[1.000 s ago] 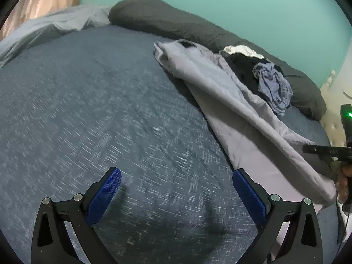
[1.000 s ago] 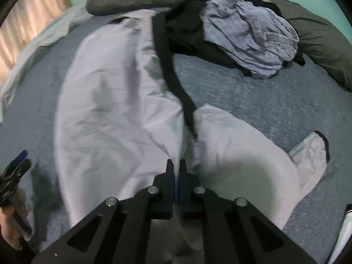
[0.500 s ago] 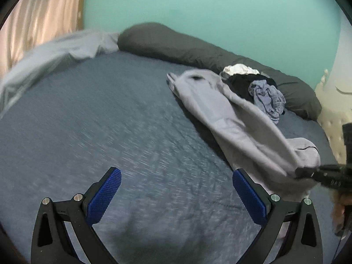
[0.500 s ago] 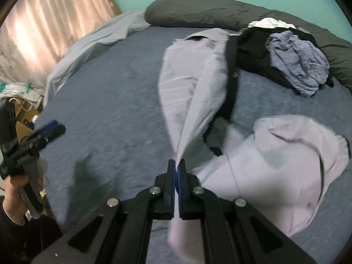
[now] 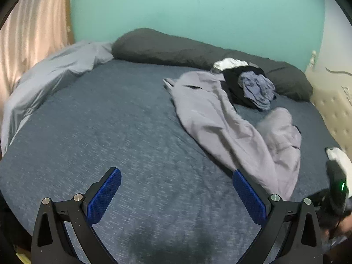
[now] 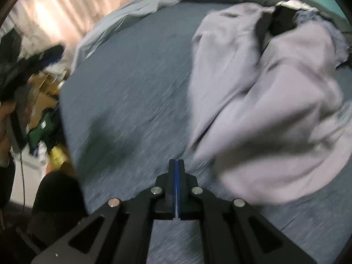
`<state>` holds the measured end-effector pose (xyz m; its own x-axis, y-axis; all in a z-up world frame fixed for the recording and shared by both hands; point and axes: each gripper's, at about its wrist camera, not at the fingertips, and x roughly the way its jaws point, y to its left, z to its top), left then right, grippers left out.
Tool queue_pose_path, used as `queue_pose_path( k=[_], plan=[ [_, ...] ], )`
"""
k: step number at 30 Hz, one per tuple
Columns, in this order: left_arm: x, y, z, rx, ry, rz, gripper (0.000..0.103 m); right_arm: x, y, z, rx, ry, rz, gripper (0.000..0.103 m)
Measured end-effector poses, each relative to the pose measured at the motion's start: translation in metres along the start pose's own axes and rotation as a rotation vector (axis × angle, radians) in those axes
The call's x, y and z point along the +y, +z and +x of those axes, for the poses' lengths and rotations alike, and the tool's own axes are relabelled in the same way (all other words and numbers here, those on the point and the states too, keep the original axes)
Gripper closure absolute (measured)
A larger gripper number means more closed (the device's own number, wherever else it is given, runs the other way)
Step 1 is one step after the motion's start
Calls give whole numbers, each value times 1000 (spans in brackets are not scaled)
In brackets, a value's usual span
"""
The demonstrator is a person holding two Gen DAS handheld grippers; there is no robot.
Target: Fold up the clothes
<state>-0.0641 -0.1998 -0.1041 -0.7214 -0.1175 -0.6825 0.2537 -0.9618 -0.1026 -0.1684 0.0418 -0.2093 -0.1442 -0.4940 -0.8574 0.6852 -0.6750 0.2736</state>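
So the pale lilac garment (image 5: 222, 118) is lying crumpled on the blue-grey bed (image 5: 110, 132), right of centre in the left wrist frame, running from the middle down toward the lower right. In the right wrist frame it fills the upper right and it's pretty blurry there. Just behind it, against the long dark pillow (image 5: 176, 48), sits a small heap of other clothes (image 5: 250, 83): something black, a blue checked piece and a bit of white.

The left gripper (image 5: 177, 195) hangs over bare bedding at the bottom of its frame, blue fingers (image 5: 105, 194) spread wide with nothing in between. The right gripper (image 6: 176, 167) has its fingers pressed together, and honestly I can't see any cloth caught in them; the garment's edge sits just to the right of the tips. A grey blanket (image 5: 52, 77) is bunched at the upper left by the curtain (image 5: 28, 33).
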Motion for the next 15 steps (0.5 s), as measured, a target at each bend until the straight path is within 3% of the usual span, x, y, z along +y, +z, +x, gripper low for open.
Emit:
queue_pose_path(
  k=[4, 7, 12, 15],
  plan=[
    [-18, 0, 8, 11, -13, 22, 0, 0, -12, 6, 5, -6, 2, 103],
    [-25, 0, 13, 16, -28, 23, 0, -15, -8, -10, -71, -22, 80, 102],
    [-25, 0, 23, 26, -34, 11, 0, -39, 23, -41, -218, -29, 182, 102],
    [-22, 1, 26, 22, -26, 17, 0, -45, 49, -46, -256, -34, 206, 97]
  ],
)
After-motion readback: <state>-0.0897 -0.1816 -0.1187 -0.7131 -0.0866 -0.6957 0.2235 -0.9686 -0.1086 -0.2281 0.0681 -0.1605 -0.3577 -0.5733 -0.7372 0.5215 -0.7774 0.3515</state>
